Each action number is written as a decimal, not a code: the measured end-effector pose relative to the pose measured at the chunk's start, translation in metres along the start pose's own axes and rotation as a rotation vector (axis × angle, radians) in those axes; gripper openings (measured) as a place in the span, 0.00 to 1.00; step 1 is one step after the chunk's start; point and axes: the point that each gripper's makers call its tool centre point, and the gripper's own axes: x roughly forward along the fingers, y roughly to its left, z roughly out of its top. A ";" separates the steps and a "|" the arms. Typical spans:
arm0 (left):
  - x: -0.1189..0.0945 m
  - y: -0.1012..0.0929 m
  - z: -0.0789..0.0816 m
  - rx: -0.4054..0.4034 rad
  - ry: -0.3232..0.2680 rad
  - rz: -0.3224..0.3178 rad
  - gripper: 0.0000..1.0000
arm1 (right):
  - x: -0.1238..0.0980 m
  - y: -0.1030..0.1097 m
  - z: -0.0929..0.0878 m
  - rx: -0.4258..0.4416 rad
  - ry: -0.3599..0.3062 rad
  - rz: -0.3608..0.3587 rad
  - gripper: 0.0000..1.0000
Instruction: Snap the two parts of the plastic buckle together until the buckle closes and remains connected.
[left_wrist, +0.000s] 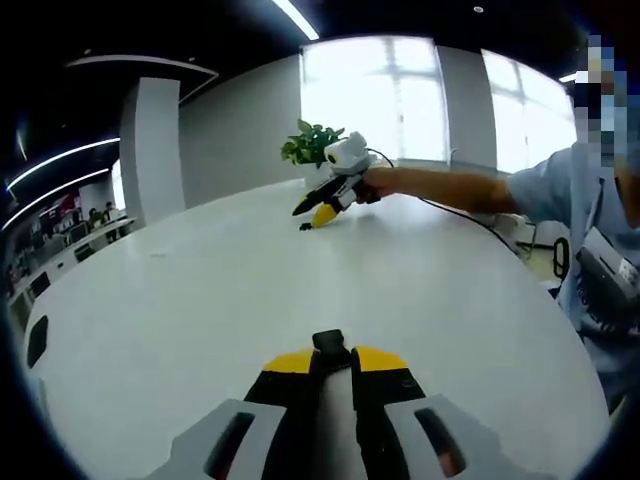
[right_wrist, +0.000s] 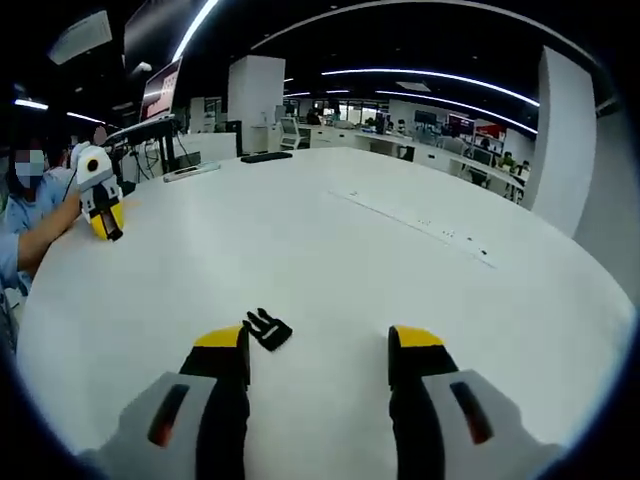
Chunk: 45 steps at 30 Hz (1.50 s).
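My left gripper (left_wrist: 333, 358) is shut on a small black buckle part (left_wrist: 330, 343) that pokes out between its yellow tips, low over the white table (left_wrist: 200, 290). The other black buckle part (right_wrist: 268, 328), with prongs, lies flat on the table just inside the left jaw of my right gripper (right_wrist: 318, 340), which stands open around it without touching. Far across the table the right gripper (left_wrist: 315, 213) points down in a person's hand, with that pronged part (left_wrist: 305, 227) a dark speck at its tips. The left gripper (right_wrist: 108, 228) appears at the far left.
A potted plant (left_wrist: 312, 143) stands at the table's far edge behind the right gripper. A cable (left_wrist: 470, 218) trails from it toward the seated person (left_wrist: 590, 220). A dark keyboard (right_wrist: 265, 157) and a flat strip (right_wrist: 190, 172) lie at the table's far side.
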 end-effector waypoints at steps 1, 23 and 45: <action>0.000 0.000 0.000 0.000 0.000 0.000 0.11 | 0.002 -0.002 0.001 0.002 -0.001 0.003 0.56; 0.001 -0.001 0.001 -0.001 -0.002 -0.001 0.11 | 0.002 0.016 0.007 -0.021 -0.104 0.261 0.32; 0.000 0.002 0.001 -0.008 -0.008 -0.007 0.11 | 0.008 0.010 0.008 -0.117 -0.121 0.384 0.13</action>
